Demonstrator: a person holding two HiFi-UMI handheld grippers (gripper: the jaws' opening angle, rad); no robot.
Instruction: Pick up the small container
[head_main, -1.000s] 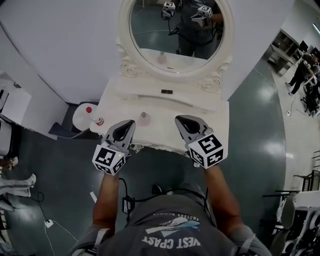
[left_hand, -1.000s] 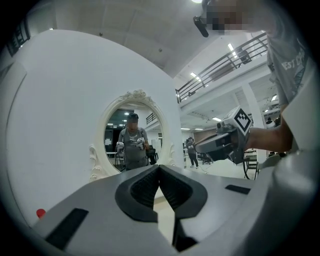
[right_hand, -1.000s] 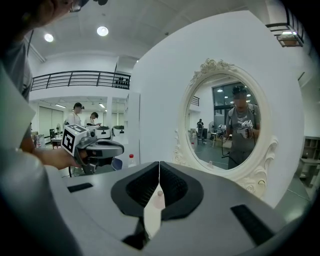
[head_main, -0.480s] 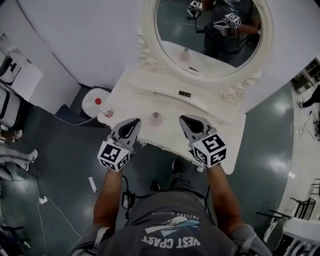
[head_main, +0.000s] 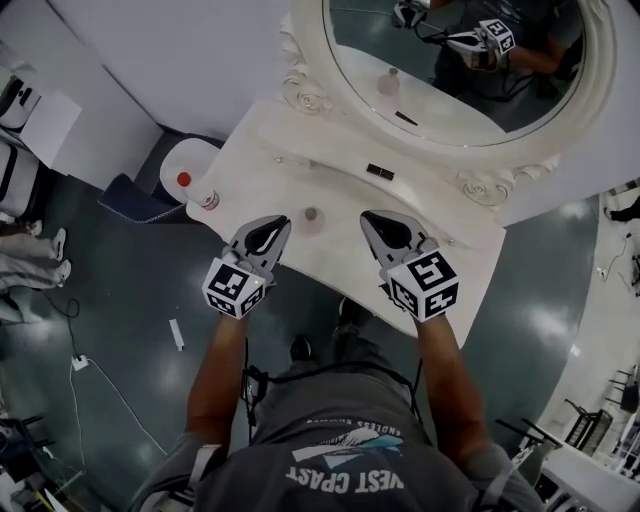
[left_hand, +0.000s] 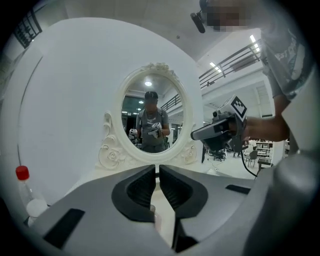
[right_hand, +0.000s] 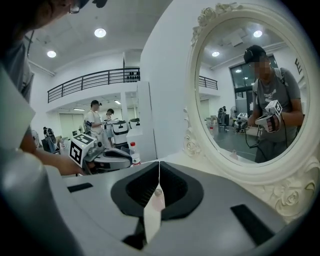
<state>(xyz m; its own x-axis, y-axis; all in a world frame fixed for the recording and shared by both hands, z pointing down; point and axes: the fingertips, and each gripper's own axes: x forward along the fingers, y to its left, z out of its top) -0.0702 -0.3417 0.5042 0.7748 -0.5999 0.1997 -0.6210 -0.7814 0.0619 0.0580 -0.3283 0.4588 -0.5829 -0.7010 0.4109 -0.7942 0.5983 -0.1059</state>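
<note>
In the middle of the head view, near the front edge of the white dressing table (head_main: 340, 195), the small container (head_main: 311, 217) stands between the left gripper (head_main: 280, 226) and the right gripper (head_main: 372, 220), touched by neither. Both grippers have their jaws closed on nothing. A bottle (head_main: 208, 198) stands at the table's left corner. In the right gripper view, a pinkish shape just beyond the closed jaws is probably the container.

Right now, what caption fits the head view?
Left claw and right claw, shut, flank the small container on a vanity.
</note>
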